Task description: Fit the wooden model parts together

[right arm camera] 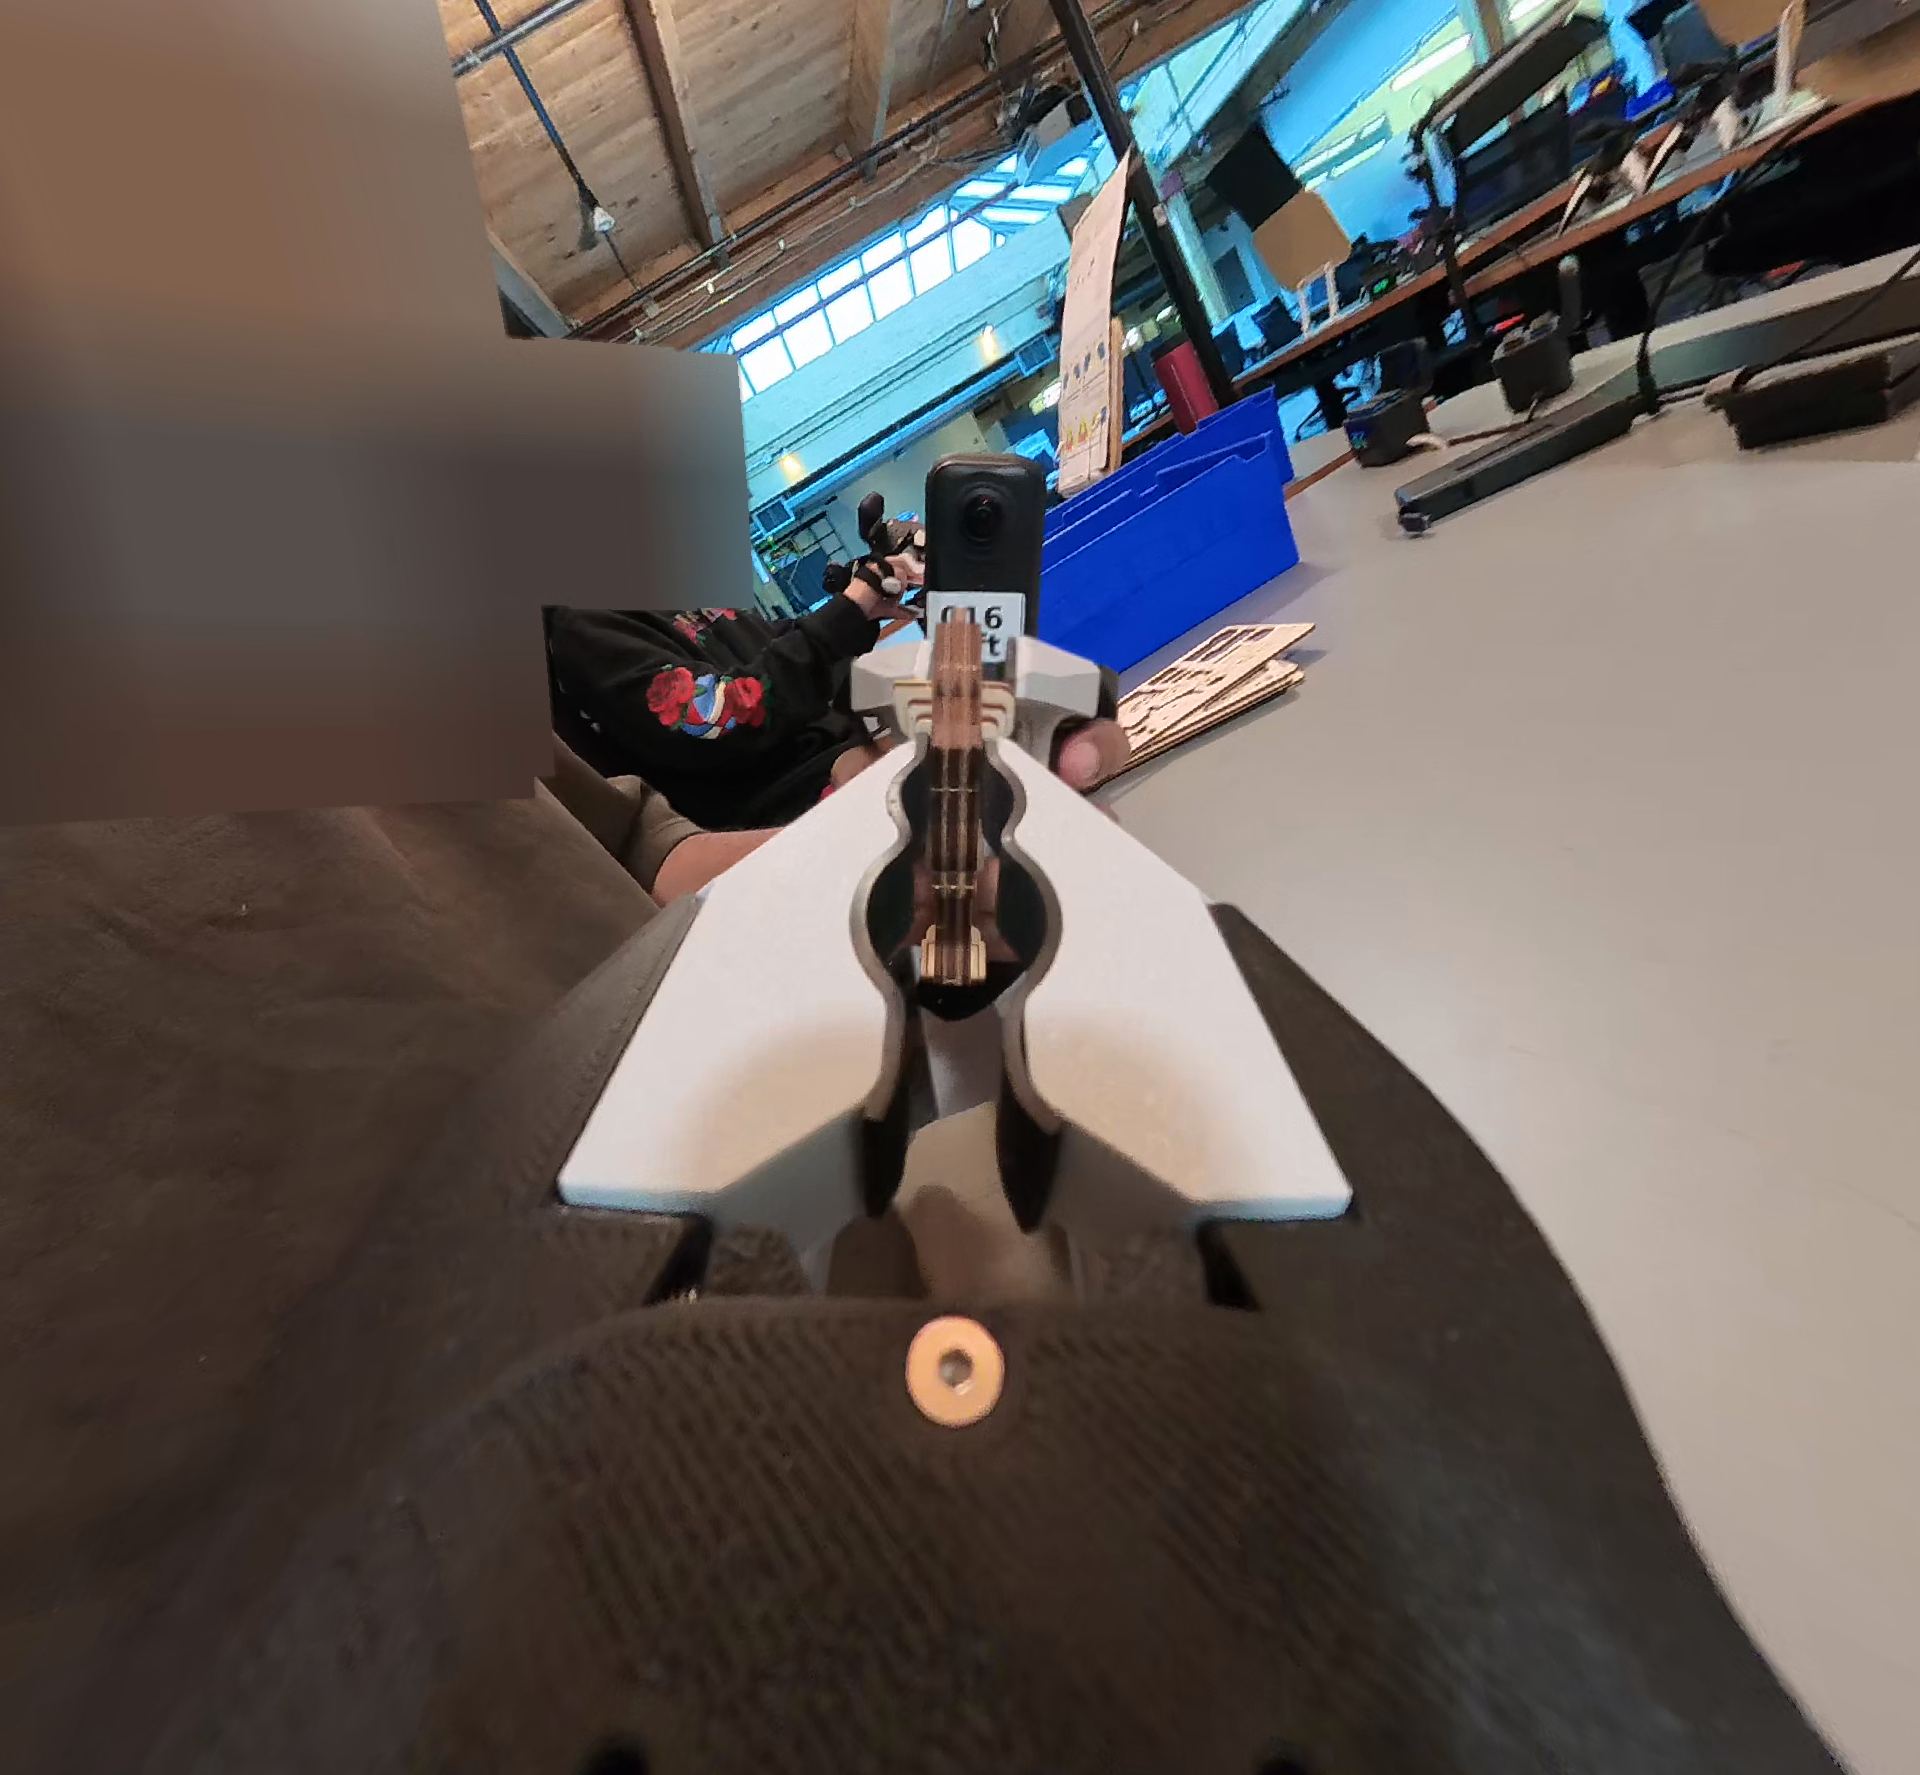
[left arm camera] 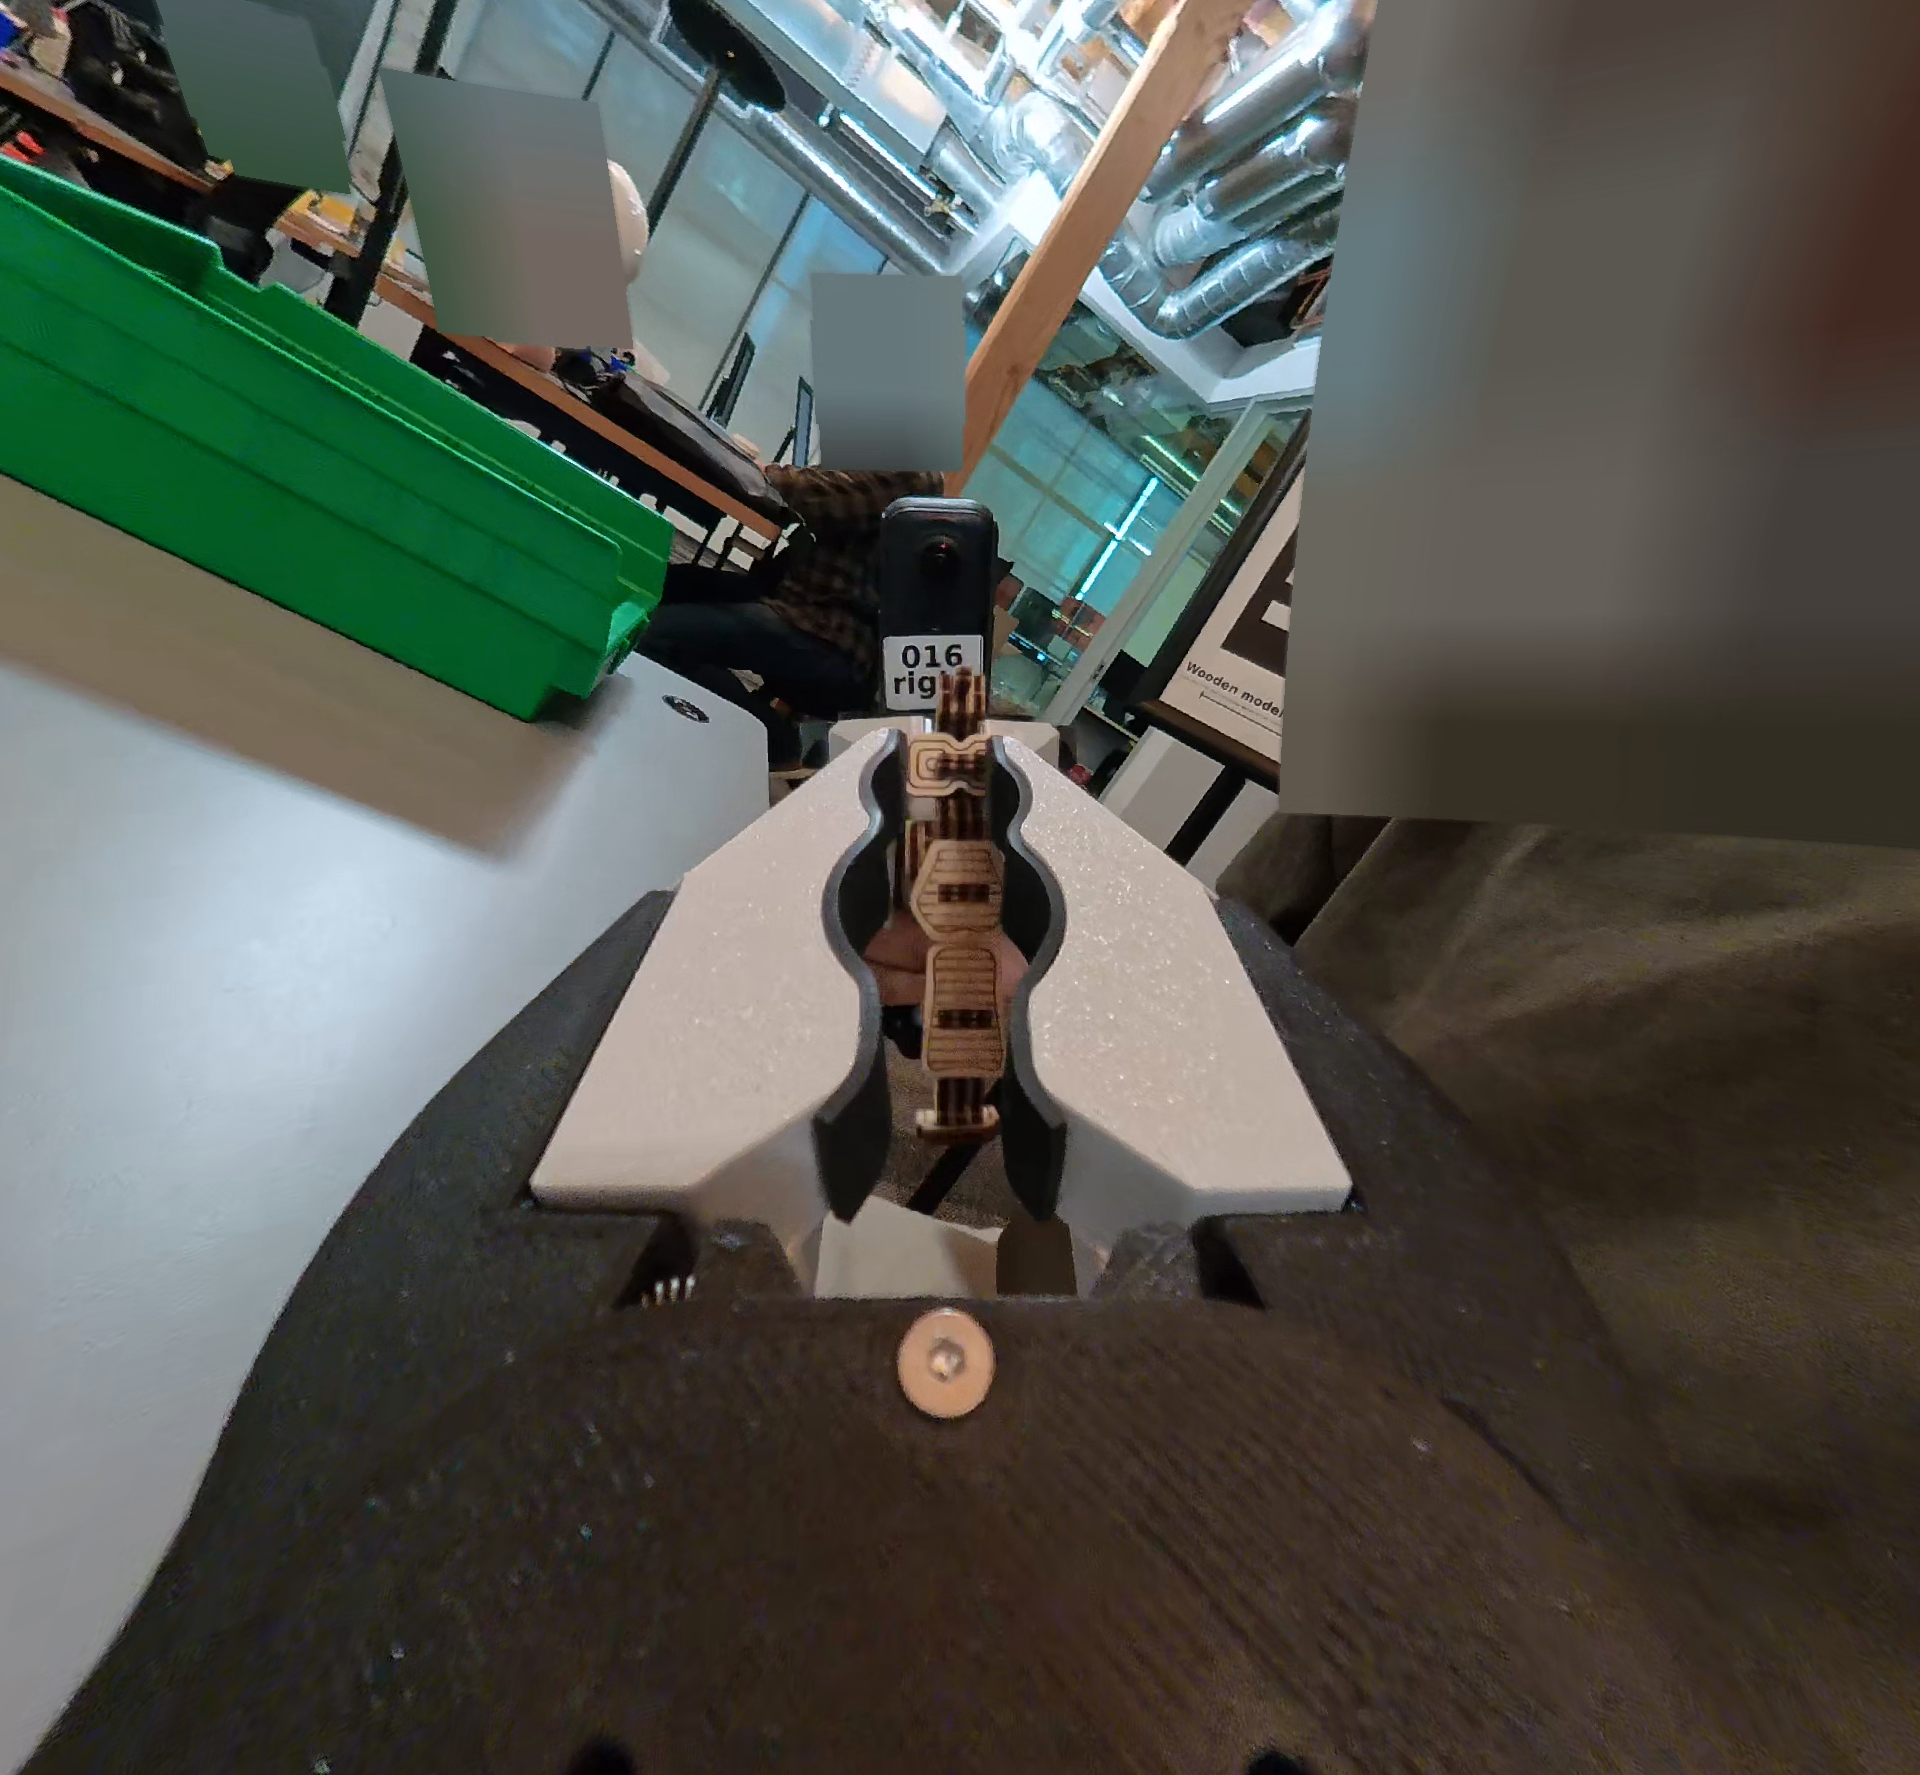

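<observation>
My left gripper [left arm camera: 945,757] is shut on a flat wooden model part [left arm camera: 961,998] with engraved panels that runs along its fingers. My right gripper [right arm camera: 956,761] is shut on a layered wooden part [right arm camera: 948,868], seen edge-on. The two grippers face each other tip to tip above the grey table [right arm camera: 1558,842]. The wooden parts meet between the tips; I cannot tell whether they are joined. The right gripper's black camera [left arm camera: 935,572] shows beyond the left tips. The left gripper's camera [right arm camera: 982,530] shows beyond the right tips.
A green bin [left arm camera: 312,458] stands on the table at the left. Blue bins [right arm camera: 1174,530] and a stack of flat wooden sheets [right arm camera: 1216,686] lie behind the left gripper. The holder's brown-clothed body [right arm camera: 260,1050] is close. Other people sit beyond the table. My left and right fingertips are right by each other.
</observation>
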A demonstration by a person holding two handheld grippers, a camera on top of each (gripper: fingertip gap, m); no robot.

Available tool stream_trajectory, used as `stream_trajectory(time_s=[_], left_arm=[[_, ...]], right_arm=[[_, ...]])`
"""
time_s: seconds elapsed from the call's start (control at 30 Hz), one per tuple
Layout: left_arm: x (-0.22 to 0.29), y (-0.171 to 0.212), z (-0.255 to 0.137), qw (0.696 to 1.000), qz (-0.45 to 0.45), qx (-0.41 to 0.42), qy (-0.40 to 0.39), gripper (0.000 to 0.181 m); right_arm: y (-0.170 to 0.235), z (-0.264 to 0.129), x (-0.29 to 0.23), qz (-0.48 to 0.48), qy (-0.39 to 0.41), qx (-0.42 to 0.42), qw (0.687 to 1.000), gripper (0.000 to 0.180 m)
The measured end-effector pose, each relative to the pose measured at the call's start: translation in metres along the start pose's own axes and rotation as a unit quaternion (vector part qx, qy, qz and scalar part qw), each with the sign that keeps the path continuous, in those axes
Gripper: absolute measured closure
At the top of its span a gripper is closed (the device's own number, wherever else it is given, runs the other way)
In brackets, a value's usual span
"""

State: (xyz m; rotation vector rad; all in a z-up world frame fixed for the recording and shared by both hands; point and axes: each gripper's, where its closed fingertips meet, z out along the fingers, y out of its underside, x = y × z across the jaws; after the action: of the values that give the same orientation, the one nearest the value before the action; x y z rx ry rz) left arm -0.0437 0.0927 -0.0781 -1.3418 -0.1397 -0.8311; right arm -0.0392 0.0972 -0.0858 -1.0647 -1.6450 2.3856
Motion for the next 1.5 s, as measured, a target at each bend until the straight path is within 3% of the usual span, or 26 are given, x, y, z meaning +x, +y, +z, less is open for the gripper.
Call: stream_trajectory(time_s=[0.4,1.03,1.5], left_arm=[[-0.001,0.001,0.001,1.0,0.001,-0.003,-0.001,0.174],[-0.006,0.007,0.0,0.994,-0.104,-0.015,0.017,0.173],[-0.004,0.011,0.002,0.996,-0.071,-0.046,0.003,0.172]], right_arm=[[0.001,-0.001,0.002,0.009,0.006,-0.001,1.0,0.173],[0.005,-0.001,0.006,0.01,0.017,-0.011,1.0,0.172],[0.017,0.005,0.005,-0.009,0.025,-0.044,0.999,0.172]])
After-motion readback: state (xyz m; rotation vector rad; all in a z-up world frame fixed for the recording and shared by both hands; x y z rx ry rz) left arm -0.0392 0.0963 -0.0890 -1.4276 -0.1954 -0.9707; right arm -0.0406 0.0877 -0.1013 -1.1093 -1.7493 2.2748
